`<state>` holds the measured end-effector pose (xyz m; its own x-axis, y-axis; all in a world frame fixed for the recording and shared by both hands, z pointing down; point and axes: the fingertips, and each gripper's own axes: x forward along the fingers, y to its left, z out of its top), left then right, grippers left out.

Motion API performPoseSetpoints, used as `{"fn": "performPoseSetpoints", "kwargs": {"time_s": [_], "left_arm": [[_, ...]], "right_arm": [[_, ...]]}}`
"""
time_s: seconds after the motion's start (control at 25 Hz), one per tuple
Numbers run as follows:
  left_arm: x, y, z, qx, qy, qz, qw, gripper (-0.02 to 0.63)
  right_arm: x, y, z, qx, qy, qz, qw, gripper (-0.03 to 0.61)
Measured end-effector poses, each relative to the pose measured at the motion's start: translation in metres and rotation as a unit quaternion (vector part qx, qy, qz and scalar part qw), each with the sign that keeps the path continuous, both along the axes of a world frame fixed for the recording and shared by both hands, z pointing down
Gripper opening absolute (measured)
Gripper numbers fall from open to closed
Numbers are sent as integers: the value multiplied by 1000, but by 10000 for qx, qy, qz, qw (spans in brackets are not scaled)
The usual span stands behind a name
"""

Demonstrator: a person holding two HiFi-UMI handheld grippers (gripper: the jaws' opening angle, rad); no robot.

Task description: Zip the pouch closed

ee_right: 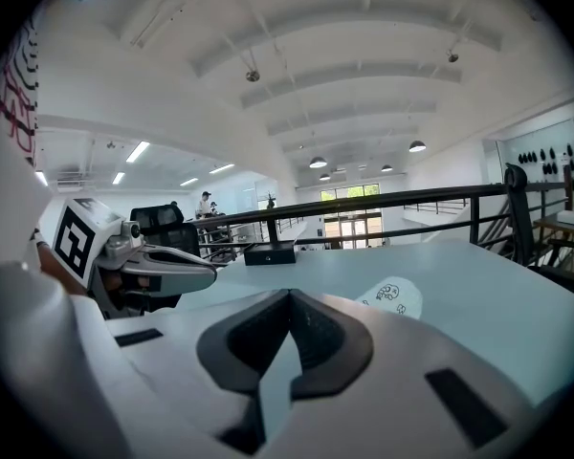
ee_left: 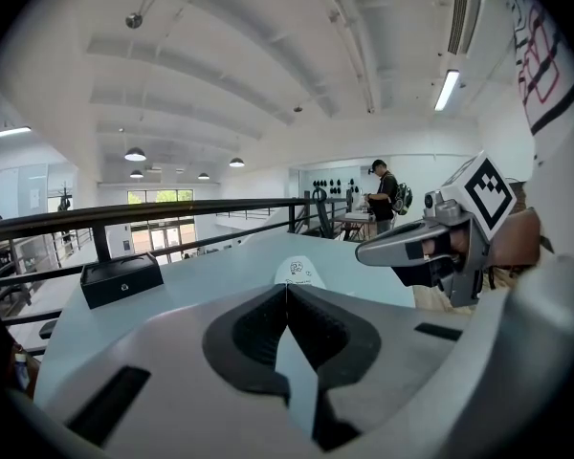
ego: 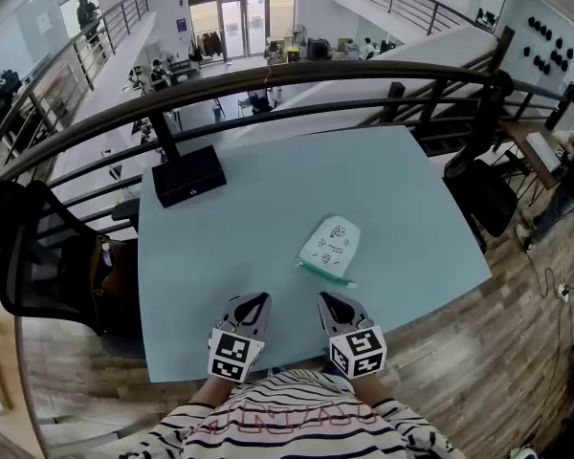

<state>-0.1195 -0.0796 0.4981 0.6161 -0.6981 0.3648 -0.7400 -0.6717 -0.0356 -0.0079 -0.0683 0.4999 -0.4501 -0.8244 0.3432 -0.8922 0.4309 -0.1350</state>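
A small white pouch (ego: pixel 331 246) with green print and a green zip edge lies flat on the light blue table (ego: pixel 268 208), right of centre. It shows beyond the jaws as the pouch (ee_left: pixel 299 272) in the left gripper view and the pouch (ee_right: pixel 392 296) in the right gripper view. My left gripper (ego: pixel 259 299) hovers near the table's front edge, shut and holding nothing. Beside it my right gripper (ego: pixel 325 298) is also shut and holds nothing, just short of the pouch. Both point forward and slightly down.
A black box (ego: pixel 188 175) stands at the table's far left corner. A dark metal railing (ego: pixel 297 79) runs behind the table. A black mesh chair (ego: pixel 38 251) stands to the left. A person's striped shirt (ego: pixel 297 419) fills the bottom edge.
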Motion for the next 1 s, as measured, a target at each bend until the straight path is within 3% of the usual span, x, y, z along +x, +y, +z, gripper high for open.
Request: {"fn": "performPoseSetpoints", "kwargs": {"time_s": [0.48,1.0], "left_arm": [[-15,9,6,-10,-24,-133,9999,26],[-5,4,1,58,134,-85,9999,26]], "right_arm": [[-11,4,5,-43,198,-84,9998,27],[-6,-2,6,-78,221,-52,9997,26]]}}
